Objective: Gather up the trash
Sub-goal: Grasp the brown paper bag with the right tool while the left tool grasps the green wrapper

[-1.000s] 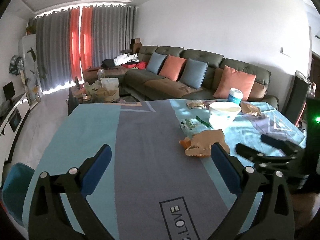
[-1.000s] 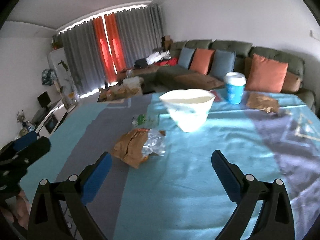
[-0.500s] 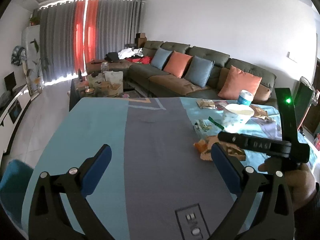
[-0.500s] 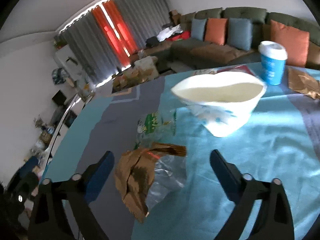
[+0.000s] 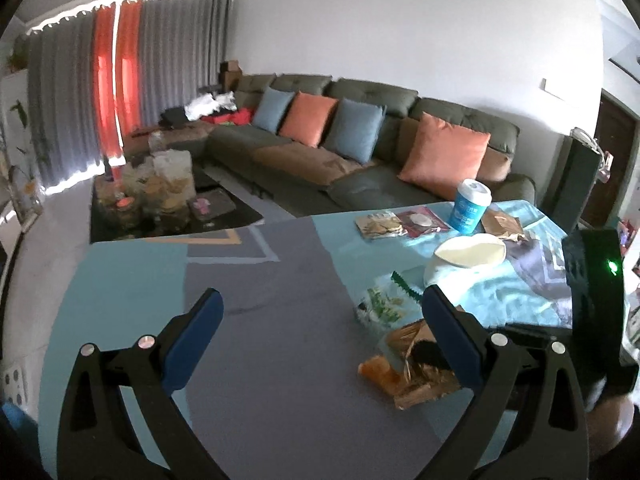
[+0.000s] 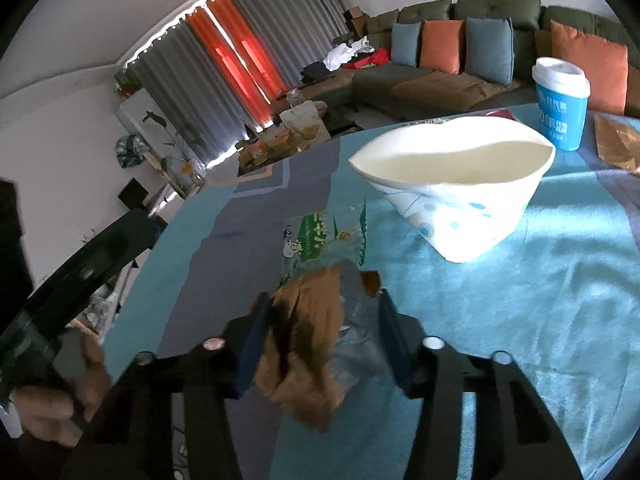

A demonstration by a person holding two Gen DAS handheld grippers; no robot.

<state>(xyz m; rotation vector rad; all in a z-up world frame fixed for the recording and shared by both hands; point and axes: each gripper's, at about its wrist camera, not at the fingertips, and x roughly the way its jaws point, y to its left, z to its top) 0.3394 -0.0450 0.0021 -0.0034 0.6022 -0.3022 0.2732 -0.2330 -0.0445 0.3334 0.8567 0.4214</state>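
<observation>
A crumpled brown paper wrapper with clear plastic (image 6: 316, 340) lies on the blue and grey tablecloth, between the fingers of my right gripper (image 6: 324, 320). The jaws have narrowed around it; whether the pads press it, I cannot tell. The same wrapper (image 5: 412, 364) shows in the left wrist view, with the right gripper's body over it. My left gripper (image 5: 320, 320) is open and empty above the grey stripe. A clear green-printed bag (image 6: 320, 240) lies just beyond the wrapper. A white squashed paper bowl (image 6: 460, 196) stands behind it.
A blue paper cup with a white lid (image 6: 560, 108) and a brown wrapper (image 6: 616, 144) sit at the table's far side. Flat snack packets (image 5: 400, 222) lie near the far edge. A sofa with cushions (image 5: 360, 148) stands beyond the table.
My right gripper moved forward and down onto the brown wrapper, and its jaws narrowed around it. The left gripper swung slightly right and stayed open.
</observation>
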